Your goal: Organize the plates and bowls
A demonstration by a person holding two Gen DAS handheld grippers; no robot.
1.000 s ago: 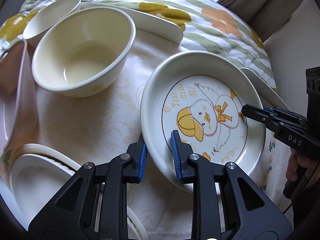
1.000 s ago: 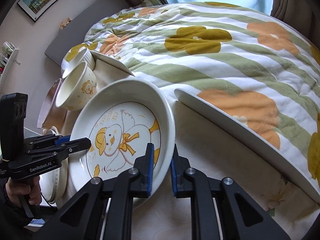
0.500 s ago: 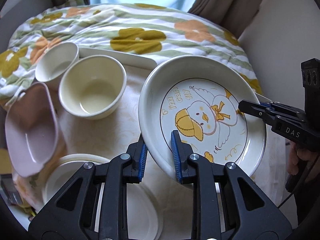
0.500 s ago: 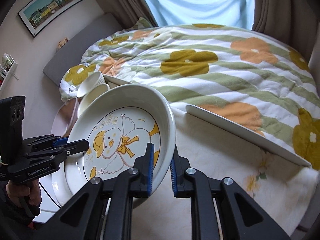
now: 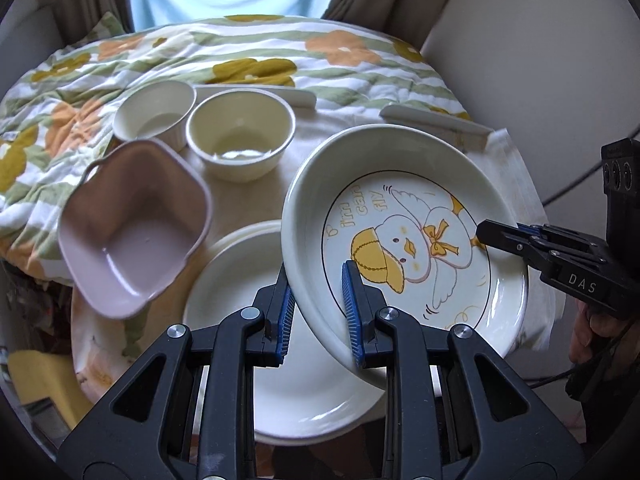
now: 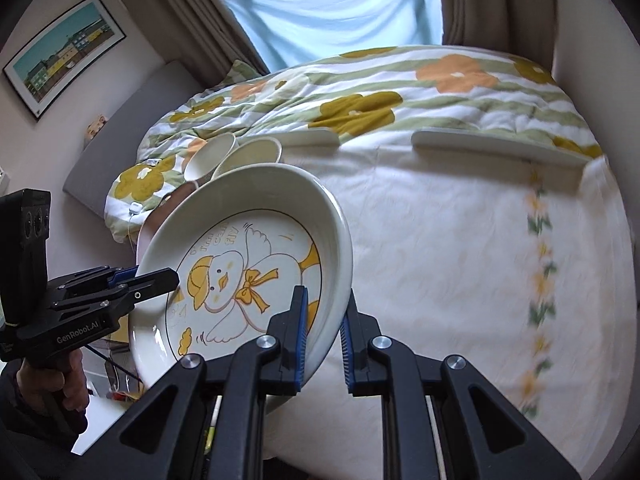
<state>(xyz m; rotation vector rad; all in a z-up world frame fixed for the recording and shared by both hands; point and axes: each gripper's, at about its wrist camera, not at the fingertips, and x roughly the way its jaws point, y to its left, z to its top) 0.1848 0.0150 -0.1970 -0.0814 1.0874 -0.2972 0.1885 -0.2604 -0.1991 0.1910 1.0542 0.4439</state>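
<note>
A deep white plate with a yellow duck picture is held in the air, tilted, by both grippers. My left gripper is shut on its near rim; my right gripper is shut on the opposite rim, and also shows in the left wrist view. The duck plate hangs over a stack of plain white plates. A pink square bowl lies left of the stack. Two cream bowls stand behind.
The dishes rest on a cream cloth over a flowered quilt. Two flat white plates lie at the quilt's edge. A wall is on the right, curtains behind.
Both grippers have lifted the duck plate off the cloth and carried it back and left, over the plain plate stack. The bowls now look farther away.
</note>
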